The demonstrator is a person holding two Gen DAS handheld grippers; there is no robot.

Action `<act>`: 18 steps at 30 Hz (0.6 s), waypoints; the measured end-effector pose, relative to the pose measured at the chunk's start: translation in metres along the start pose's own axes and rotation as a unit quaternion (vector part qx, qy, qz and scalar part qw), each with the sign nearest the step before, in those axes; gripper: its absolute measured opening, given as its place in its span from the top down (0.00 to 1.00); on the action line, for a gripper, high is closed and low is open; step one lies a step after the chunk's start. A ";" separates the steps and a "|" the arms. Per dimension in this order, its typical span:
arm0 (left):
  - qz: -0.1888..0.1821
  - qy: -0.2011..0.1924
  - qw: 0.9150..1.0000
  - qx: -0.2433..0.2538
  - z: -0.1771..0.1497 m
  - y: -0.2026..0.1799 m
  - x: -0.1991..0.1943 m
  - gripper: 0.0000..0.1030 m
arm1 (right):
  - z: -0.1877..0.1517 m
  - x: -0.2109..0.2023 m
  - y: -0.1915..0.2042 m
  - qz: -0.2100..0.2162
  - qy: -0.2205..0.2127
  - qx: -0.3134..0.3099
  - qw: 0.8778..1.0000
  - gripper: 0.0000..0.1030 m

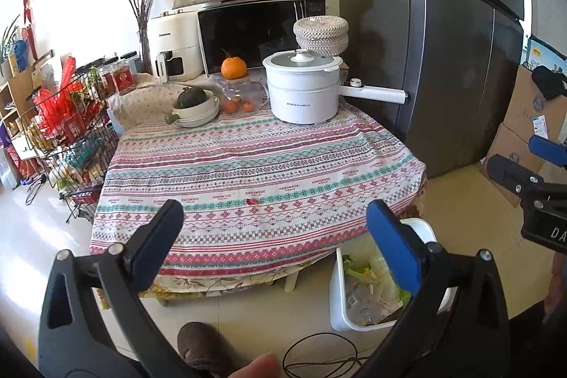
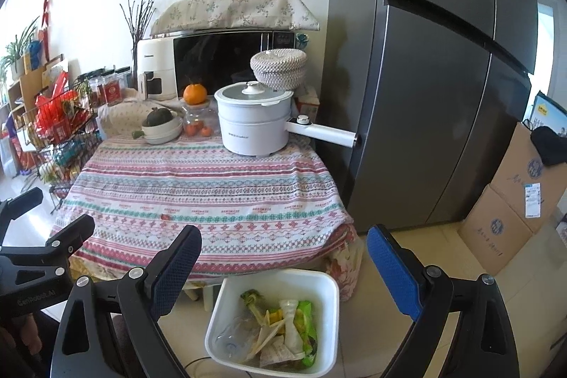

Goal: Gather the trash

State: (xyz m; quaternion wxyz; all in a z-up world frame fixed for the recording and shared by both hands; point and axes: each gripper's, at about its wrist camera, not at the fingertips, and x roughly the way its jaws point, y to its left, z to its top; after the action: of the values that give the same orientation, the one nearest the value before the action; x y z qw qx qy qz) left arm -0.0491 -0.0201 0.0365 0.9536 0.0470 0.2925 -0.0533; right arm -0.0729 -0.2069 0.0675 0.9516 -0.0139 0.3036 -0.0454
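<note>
Trash left on the table looks like one small red scrap [image 1: 252,201], lying on the striped cloth [image 1: 248,165] near the front edge, seen from the left wrist. The left gripper [image 1: 274,222] hangs above that edge with its fingers spread wide and nothing between them. The scrap is tiny and flat against the fabric, so the pads could pinch the cloth along with it; a lift would then drag the cloth and disturb the white cooking pot [image 1: 303,91] and the bowl with the squash [image 1: 196,107] farther back. Whether the scrap is loose or only a stain I cannot tell, and a stain would waste the grasp. A black cord [image 1: 319,356] loops on the floor beside the person's slipper [image 1: 202,349], a possible snag. The right gripper shows at the far right edge, apart from the left.

From the right wrist, the right gripper [image 2: 283,254] is also released and empty, hovering over the white bin [image 2: 273,317], which stands on the floor just in front of the table and already holds vegetable scraps, a green wrapper and a clear bottle. The red scrap [image 2: 165,216] sits well left of the bin, so a light piece carried across could slip from the pads and fall to the floor short of the rim. The pot's long handle [image 2: 324,131] juts past the table toward the fridge [image 2: 443,77], and a careless swing could knock it.
</note>
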 end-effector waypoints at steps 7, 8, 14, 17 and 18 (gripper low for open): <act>-0.016 0.001 1.000 0.012 0.000 -0.006 0.010 0.01 | 0.000 0.003 0.000 -0.009 -0.001 -0.002 1.000 0.06; -0.018 0.003 1.000 0.011 0.000 -0.006 0.011 0.00 | -0.001 0.004 -0.001 -0.012 0.000 -0.002 1.000 0.06; -0.033 0.007 0.999 0.012 0.001 -0.006 0.012 0.01 | -0.003 0.003 -0.005 -0.024 -0.005 0.004 1.000 0.06; -0.045 0.007 0.999 0.017 0.000 -0.007 0.012 0.01 | -0.004 0.001 -0.007 -0.032 -0.009 0.007 0.999 0.06; -0.047 0.006 0.999 0.019 -0.001 -0.007 0.012 0.01 | -0.004 0.001 -0.008 -0.034 -0.009 0.008 0.999 0.06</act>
State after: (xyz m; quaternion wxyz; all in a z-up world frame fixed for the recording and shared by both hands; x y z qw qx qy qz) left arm -0.0402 -0.0276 0.0288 0.9472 0.0521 0.2990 -0.1037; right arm -0.0753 -0.2152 0.0642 0.9524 -0.0173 0.2939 -0.0796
